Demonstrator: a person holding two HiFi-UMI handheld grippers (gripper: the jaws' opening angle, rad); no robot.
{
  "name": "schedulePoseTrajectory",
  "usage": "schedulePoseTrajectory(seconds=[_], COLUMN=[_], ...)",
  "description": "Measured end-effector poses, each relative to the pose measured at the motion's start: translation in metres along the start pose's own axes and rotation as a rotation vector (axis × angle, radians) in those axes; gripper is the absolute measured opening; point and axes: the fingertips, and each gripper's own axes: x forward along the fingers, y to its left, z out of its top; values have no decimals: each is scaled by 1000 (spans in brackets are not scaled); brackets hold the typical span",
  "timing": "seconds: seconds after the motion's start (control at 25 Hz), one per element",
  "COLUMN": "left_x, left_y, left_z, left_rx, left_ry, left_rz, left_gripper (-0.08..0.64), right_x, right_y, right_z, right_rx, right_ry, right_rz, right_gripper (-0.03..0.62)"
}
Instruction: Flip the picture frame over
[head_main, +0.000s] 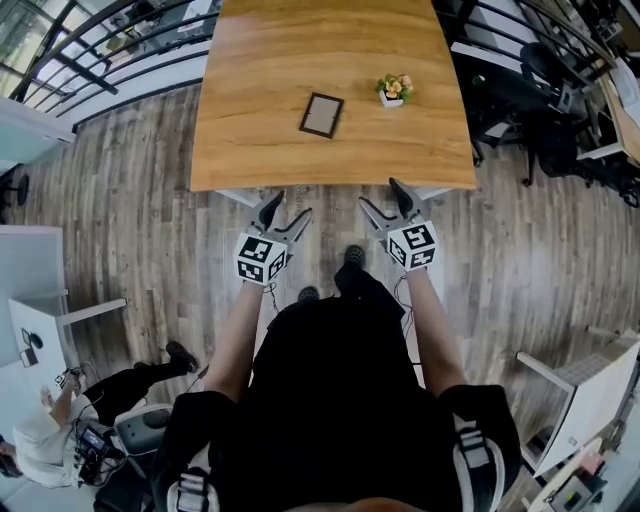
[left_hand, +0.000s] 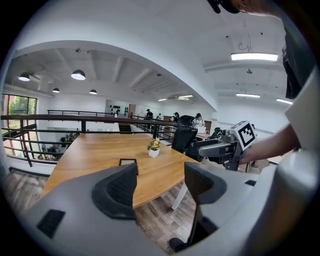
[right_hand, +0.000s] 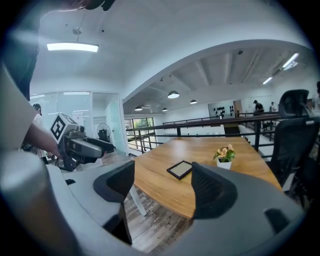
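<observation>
frame: flat on table, dark border, pale middle, turned a little off square; near the table's near half, left of plant and apart from it; nothing touching it.
table: wood top, light legs showing under near edge.
plant: small white pot, orange-pink flowers, upright, right of frame.
left gripper: jaws spread wide, nothing between them; off the table, just before its near edge, over floor; tips aimed at table; well apart from frame.
right gripper: jaws spread wide too, nothing pinched; also just before near edge, over floor, beside left gripper; well apart from frame.
left gripper view: frame far off, just above left jaw; plant beyond it; right gripper with marker cube at right.
right gripper view: frame far off on table, in the gap above the jaws; plant above right jaw; left gripper with marker cube at left.
arms: bare forearms, both stretched forward from black top.
floor: wood planks.
surroundings: black railing far left; black chairs right of table; person low at bottom left of head view.
</observation>
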Motion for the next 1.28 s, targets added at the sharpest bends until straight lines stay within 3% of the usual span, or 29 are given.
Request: schedulePoseTrajectory(seconds=[0.24, 0.72, 1.0, 1.28], left_x=[40, 82, 90, 128], left_y=[2, 2, 27, 74], left_z=[29, 24, 24, 32], left_rx=[8, -23, -72, -95], left_ry=[-18, 1, 7, 7], left_rz=[47, 106, 127, 88], left_gripper=[313, 313, 312, 313], right_x=[19, 43, 50, 89], right_y=[-58, -91, -95, -128], right_z=[20, 17, 13, 19], right_rx=[6, -14, -7, 21], right_ry=[-4, 21, 56, 85], right_rz=[27, 105, 91, 15], right_gripper=[351, 350, 350, 350])
